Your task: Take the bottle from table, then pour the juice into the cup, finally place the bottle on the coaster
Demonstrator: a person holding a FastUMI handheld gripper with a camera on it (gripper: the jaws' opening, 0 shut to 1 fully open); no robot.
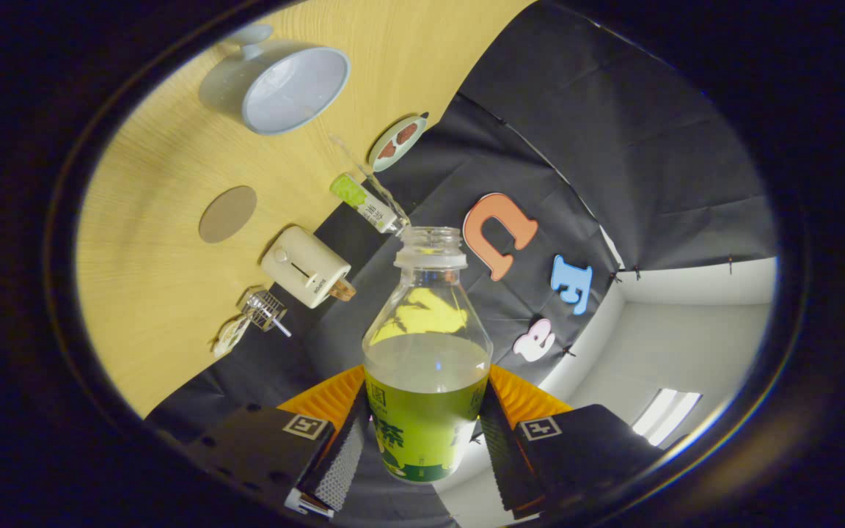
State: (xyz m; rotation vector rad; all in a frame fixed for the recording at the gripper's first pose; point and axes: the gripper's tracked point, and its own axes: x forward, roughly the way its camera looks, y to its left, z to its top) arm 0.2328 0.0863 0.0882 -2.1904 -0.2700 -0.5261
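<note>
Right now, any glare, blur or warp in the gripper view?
Gripper view: strong fisheye, the table edge bows. Bottle, clamped between the fingers, is sharp, with reflections on its clear shoulder. Cup and coaster are evenly lit. Ceiling light glares beyond the fingers.

Gripper [422, 433]: two broad dark blocky arms, each with a small square black-and-white fiducial marker on a white patch on top. Inner faces of the jaws carry ribbed, finely textured pads [345, 458]. Orange ridged, fan-like pieces sit behind the arms on both sides. Small holes dot the left arm's top.
</note>
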